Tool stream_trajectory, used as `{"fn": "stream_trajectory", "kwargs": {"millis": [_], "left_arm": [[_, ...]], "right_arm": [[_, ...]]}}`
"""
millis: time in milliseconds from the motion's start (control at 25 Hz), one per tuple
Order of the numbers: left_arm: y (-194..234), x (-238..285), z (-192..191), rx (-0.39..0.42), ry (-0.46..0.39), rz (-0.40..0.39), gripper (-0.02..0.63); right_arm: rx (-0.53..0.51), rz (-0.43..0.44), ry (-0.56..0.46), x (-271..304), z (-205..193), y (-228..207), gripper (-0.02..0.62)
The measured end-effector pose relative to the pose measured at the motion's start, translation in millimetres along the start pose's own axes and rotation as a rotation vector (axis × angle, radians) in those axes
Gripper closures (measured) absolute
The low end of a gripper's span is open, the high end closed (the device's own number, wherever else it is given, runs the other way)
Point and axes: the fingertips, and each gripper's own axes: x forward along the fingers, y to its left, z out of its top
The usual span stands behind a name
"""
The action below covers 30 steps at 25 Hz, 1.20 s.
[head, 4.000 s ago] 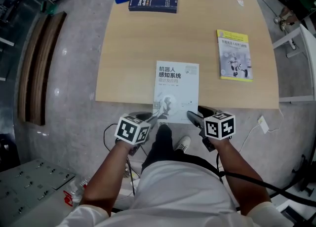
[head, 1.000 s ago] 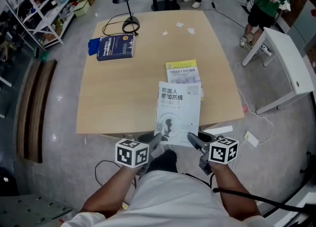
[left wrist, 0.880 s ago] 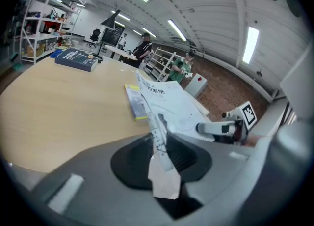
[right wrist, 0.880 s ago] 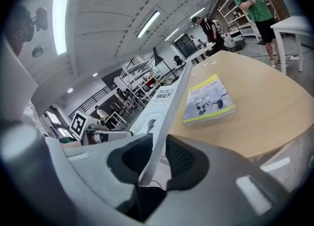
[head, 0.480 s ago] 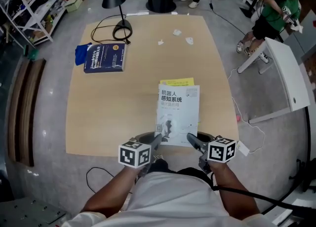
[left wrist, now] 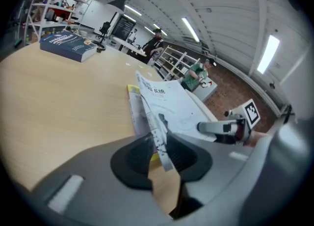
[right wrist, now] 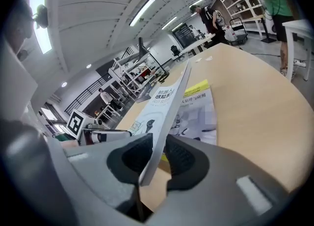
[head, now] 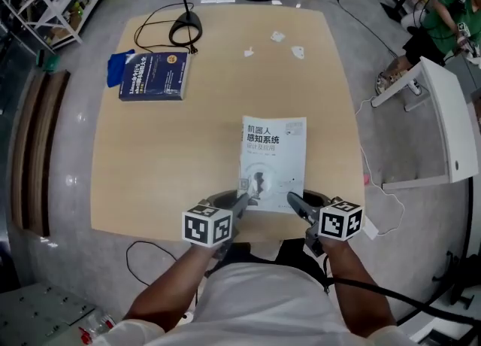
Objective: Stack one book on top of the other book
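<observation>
1. Head view: the left gripper (head: 242,203) and right gripper (head: 291,203) clamp the white book's (head: 273,160) near edge above the table (head: 173,164).
2. Left gripper view: jaws pinch that book; the yellow book (left wrist: 133,103) lies beneath it.
3. Right gripper view: jaws grip its tilted corner.

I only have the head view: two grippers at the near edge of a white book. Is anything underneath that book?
Observer: Yes. The right gripper view shows a yellow book lying directly below the white book.
Operator: Is the white one lying flat on it?
Observer: No. Its near end is raised clear of the yellow cover. I cannot tell about the far end.
Operator: Do the grippers actually grip it?
Observer: Yes. The left gripper and the right gripper each have both pads pressed on the white book's near edge.
</observation>
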Motion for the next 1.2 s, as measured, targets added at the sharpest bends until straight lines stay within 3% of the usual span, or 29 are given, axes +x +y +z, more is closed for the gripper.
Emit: {"fn": "stream_trajectory", "kwargs": {"millis": [320,640,920,1040,1200], "left_arm": [[-3,37,-4,-0.04,0.001,0.051,0.505],[5,43,-6,-0.055,0.003,0.082,0.502],[15,50,-12,0.033,0.047,0.145,0.468],[15,48,-15,0.044,0.065,0.119,0.46],[12,42,-21,0.104,0.124,0.072,0.396]], "right_arm": [[-0.031,0.021,0.07,1,10,-35,0.511],[-0.05,0.046,0.09,10,10,-42,0.511],[0.004,0.041,0.096,14,4,-52,0.511],[0.01,0.033,0.104,13,4,-53,0.511],[0.02,0.035,0.109,13,4,-52,0.511]]}}
